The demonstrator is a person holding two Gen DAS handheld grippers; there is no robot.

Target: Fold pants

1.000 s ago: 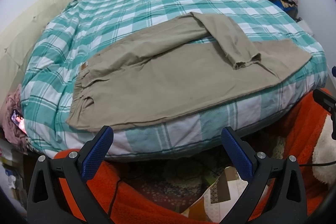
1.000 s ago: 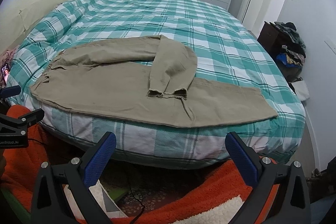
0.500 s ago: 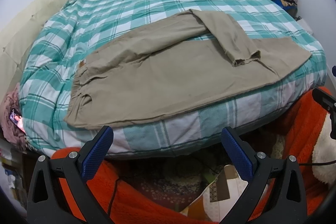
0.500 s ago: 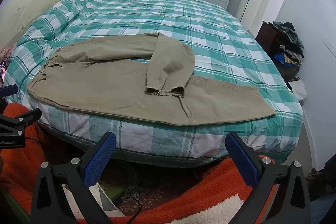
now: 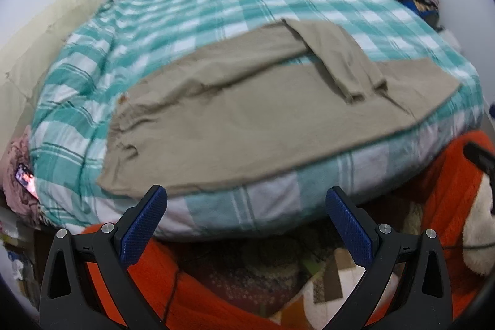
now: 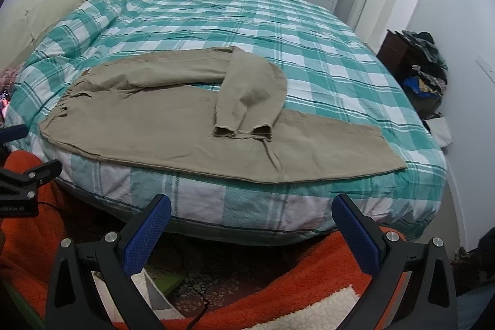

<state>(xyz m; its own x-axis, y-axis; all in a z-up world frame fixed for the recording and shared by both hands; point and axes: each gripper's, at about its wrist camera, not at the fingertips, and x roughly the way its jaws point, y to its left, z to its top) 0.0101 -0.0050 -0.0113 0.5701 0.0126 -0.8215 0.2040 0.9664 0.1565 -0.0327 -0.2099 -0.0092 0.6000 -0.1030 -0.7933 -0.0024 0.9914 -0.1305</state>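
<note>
1. The khaki pants [image 6: 173, 126] lie spread along the near edge of the checked bed [image 6: 278, 20], in the middle of both views. The waistband [image 6: 66, 101] sits at the left of the frame and the long lower leg runs out to the right.
2. The upper leg is bent back on itself, so its cuff [image 6: 241, 132] rests on top of the lower leg near the centre of the frame. That looks like a stray bend, not a clean fold.
3. The left gripper [image 5: 246, 206] hangs at the bottom centre of its view with its blue pads wide apart, holding nothing. The pants' near hem lies just above its fingertips, apart from them, with the waist corner [image 5: 103, 183] up and to the left.
4. The right gripper [image 6: 252, 214] is likewise spread and empty at the bottom centre of its view, below the mattress side. The pants sit above it, well clear of the pads.
5. To do the step well, I would judge the cuff needs taking first. Pinch a single layer there, draw the leg out straight, then lay it edge to edge over the other leg.
6. The left view is blurred, so fine creases near the waist cannot be read from it.
</note>
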